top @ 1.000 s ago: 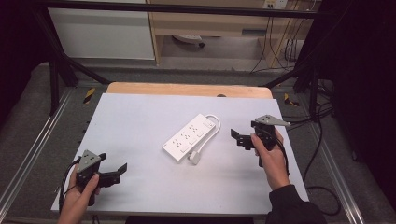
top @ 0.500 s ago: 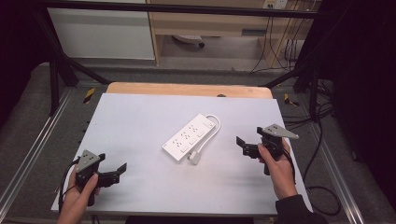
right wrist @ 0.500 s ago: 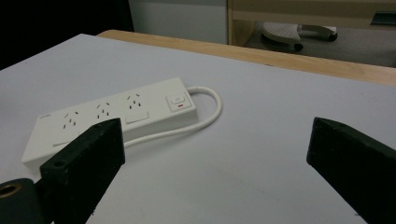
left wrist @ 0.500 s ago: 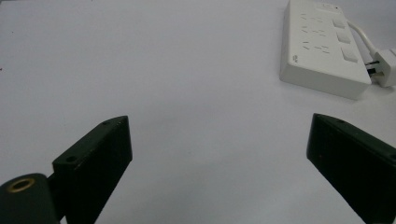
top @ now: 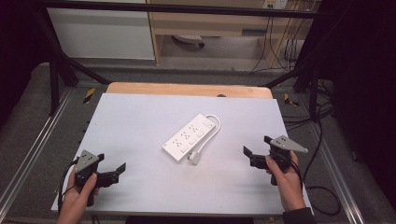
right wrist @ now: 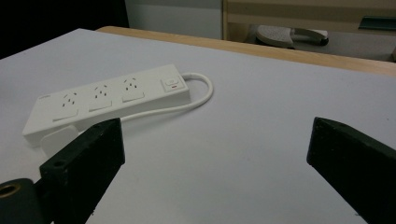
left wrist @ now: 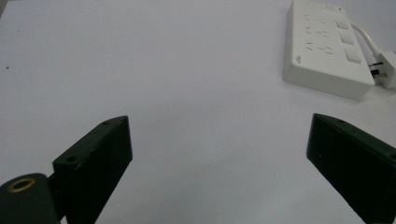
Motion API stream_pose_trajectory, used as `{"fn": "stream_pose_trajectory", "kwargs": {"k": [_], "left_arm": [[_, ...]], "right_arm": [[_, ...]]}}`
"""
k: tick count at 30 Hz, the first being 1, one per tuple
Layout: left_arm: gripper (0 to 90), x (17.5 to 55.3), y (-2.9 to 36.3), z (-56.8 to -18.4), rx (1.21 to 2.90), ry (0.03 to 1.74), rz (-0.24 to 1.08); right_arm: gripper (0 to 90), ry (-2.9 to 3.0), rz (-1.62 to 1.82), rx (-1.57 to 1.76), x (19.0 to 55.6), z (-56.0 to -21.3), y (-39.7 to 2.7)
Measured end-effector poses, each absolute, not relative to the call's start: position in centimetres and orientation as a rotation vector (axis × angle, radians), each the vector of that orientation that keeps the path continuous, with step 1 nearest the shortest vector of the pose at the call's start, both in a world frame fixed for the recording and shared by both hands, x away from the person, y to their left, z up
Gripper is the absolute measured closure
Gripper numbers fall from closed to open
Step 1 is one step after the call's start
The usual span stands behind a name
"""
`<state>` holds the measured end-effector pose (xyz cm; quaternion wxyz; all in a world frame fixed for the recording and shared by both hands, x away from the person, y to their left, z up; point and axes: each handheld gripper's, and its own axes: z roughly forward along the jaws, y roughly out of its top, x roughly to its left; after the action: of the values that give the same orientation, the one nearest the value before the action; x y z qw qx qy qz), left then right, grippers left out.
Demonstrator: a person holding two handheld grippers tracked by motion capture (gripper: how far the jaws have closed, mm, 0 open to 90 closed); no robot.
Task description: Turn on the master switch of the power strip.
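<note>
I see the white power strip [top: 190, 137] lying mid-tabletop [top: 140, 121], between my grippers and well apart from both. My left gripper [top: 117, 171] and right gripper [top: 254, 150] both stand wide, holding nothing.

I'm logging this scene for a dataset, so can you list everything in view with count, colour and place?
power strip: one, white, middle of the table, lying flat at a slant
cord: one, white, looping from the strip's far end back along its side
plug: one, white, beside the strip's near end
table: one, pale grey top, wooden far edge
left gripper: one, black, near left corner, jaws open
right gripper: one, black, right edge, jaws open
</note>
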<state>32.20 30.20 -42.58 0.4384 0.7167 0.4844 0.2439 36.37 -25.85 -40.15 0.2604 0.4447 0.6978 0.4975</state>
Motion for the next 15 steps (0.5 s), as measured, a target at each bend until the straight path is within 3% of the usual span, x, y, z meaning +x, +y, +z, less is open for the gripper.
{"fn": "stream_pose_trajectory", "kwargs": {"k": [15], "left_arm": [[7.1,32.1,30.1,-42.3,1.744,1.173,0.587]], "right_arm": [[3.7,1.932,1.304,1.237,32.8,-43.2,-27.9]]}}
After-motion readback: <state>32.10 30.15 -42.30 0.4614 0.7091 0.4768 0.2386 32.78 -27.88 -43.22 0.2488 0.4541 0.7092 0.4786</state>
